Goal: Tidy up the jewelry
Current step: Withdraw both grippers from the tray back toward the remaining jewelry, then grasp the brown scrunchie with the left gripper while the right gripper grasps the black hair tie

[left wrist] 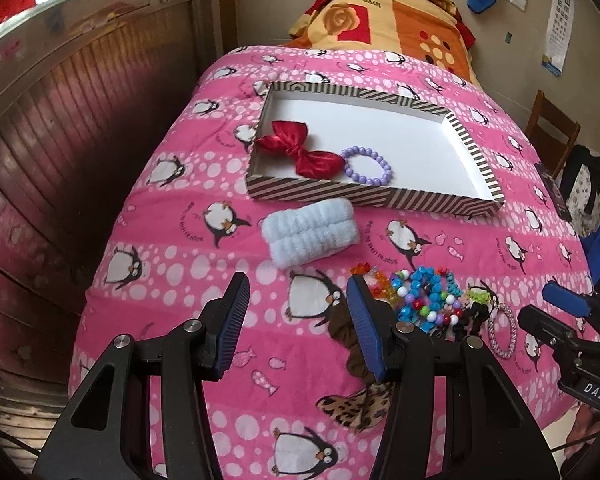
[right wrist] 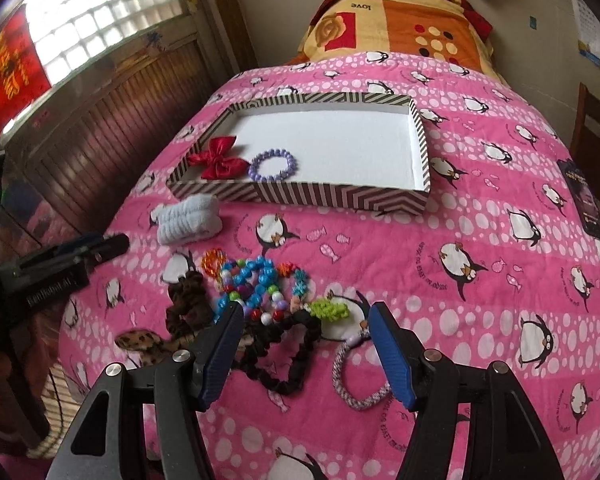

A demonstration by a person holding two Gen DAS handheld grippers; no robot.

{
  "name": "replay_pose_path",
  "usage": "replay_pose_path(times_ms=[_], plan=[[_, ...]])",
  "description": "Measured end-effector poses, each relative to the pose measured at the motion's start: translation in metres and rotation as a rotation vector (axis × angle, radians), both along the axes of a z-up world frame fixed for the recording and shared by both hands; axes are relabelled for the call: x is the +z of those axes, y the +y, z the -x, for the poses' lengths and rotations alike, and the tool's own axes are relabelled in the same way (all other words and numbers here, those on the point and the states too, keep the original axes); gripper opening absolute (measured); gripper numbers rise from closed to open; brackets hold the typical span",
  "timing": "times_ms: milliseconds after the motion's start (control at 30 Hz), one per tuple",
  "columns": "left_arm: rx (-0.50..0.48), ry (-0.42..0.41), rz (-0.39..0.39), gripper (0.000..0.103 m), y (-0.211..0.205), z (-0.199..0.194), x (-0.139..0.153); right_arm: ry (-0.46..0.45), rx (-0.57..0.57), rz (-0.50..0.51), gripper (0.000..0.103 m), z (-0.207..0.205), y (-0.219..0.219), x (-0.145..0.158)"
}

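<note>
Left wrist view: the left gripper [left wrist: 298,290] hangs over a pink penguin quilt [left wrist: 180,280], jaws wide apart with nothing between them, only bare quilt. Just ahead of the fingertips lies a pale blue scrunchie [left wrist: 310,237]. Beyond it sits a striped tray [left wrist: 380,198] holding a red bow [left wrist: 300,154] at its near left corner and a purple bead bracelet [left wrist: 367,166] touching the bow's right side. Right of the gripper, a pile of bright beads [left wrist: 420,300] starts behind its right finger; a brown scrunchie [left wrist: 350,344] and a leopard-print one [left wrist: 356,404] lie partly hidden under that finger. The right gripper [left wrist: 564,304] shows at the far right edge.

Right wrist view: the right gripper [right wrist: 304,314] is open wide and empty. Between and below its fingers lie a black scrunchie [right wrist: 296,354] and a speckled hair tie [right wrist: 354,380]. The beads [right wrist: 256,284] sit just ahead, with a green tie [right wrist: 332,310] beside them. The tray [right wrist: 300,196] lies farther ahead, the left gripper [right wrist: 100,246] off to the left.
</note>
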State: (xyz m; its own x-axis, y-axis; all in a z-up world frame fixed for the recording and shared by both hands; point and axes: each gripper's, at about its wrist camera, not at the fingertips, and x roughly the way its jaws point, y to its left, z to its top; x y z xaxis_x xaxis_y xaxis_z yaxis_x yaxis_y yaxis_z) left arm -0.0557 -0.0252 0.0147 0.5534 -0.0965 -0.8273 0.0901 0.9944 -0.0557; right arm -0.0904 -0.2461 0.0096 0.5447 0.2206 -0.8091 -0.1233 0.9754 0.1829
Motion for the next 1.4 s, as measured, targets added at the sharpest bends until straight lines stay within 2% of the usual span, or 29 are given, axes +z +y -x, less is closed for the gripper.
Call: replay_pose_path(times_ms=[200,367,567,700,900,1067,1400], plan=[[0.008,0.065,0.041,0.050,0.013,0.005,-0.012,0.034,-0.018,0.005,0.062,0.005,-0.008,-0.012],[0.001,0.077,0.060,0.050,0.015,0.010,-0.012,0.051,-0.031,-0.005,0.062,0.008,-0.014,-0.016],[-0.032,0.104,0.122,0.050,0.015,0.016,-0.011,0.072,-0.008,-0.024,0.062,0.015,-0.007,-0.027],[-0.105,0.116,0.089,0.050,0.002,0.025,-0.015,0.099,0.005,-0.023,0.062,0.016,-0.002,-0.037],[-0.125,0.158,0.098,0.050,-0.005,0.020,-0.025,0.116,0.013,-0.028,0.062,0.013,0.002,-0.044],[-0.145,0.204,0.126,0.050,-0.011,0.014,-0.035,0.114,0.016,-0.005,0.047,0.006,0.006,-0.049],[-0.163,0.291,0.126,0.050,-0.030,0.002,-0.063,0.135,0.069,0.031,0.040,-0.007,0.017,-0.062]])
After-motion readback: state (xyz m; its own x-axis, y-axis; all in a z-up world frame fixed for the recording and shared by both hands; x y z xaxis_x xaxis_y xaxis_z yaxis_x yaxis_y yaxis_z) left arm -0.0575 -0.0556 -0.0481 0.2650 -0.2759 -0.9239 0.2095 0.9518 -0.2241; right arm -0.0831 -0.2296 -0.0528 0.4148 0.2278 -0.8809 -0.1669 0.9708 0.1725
